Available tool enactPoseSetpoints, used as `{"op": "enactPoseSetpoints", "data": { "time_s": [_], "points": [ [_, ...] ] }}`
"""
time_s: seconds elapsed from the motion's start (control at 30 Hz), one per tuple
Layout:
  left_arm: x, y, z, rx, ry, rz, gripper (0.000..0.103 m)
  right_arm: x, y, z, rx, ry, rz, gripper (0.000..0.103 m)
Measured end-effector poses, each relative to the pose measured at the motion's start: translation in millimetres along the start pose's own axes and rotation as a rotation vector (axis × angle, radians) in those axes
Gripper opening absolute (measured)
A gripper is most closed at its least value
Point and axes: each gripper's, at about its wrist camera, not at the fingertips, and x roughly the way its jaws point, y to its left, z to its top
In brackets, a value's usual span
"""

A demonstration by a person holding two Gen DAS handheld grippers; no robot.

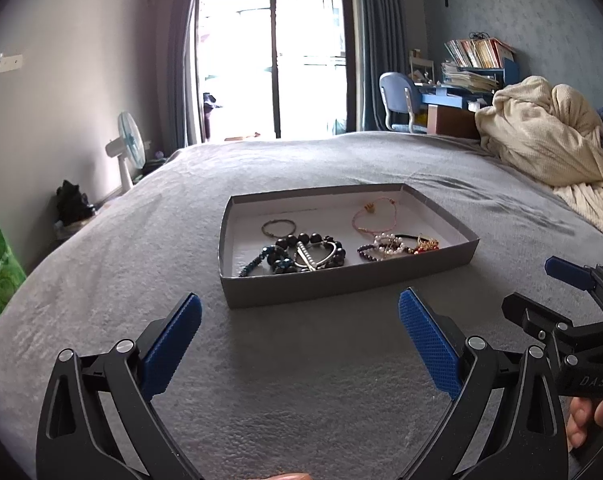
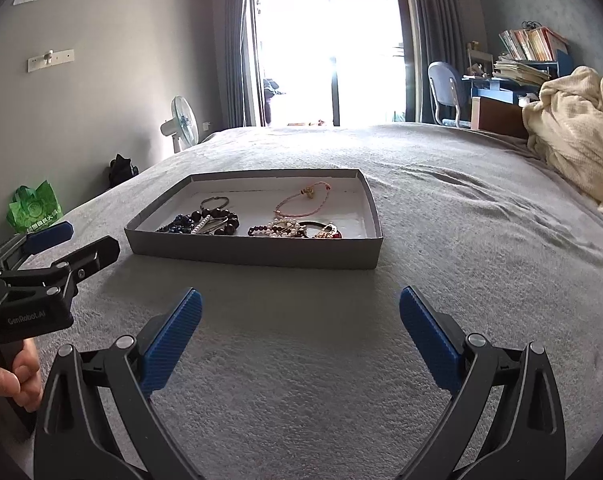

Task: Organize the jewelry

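Grey tray (image 1: 341, 284) holds tangled jewelry (image 1: 301, 254), pieces seemingly overlapping; both grippers' jaws wide

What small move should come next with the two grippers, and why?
Probably move the right gripper forward to the tray and lower it toward the pink bracelet. Both grippers are open and empty, short of the tray, above the grey bed. That bracelet lies apart from the tangled beads, so it looks easiest to pick first. The left gripper can wait.
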Motion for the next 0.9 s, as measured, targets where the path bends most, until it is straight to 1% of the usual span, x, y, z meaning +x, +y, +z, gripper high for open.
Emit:
{"op": "enactPoseSetpoints", "data": {
  "time_s": [0.9],
  "points": [
    [4.3,1.5,-1.6,0.002,0.014,0.001,0.098,0.4,-0.9,-0.1,0.007,0.000,0.003,0.098]
  ]
}}
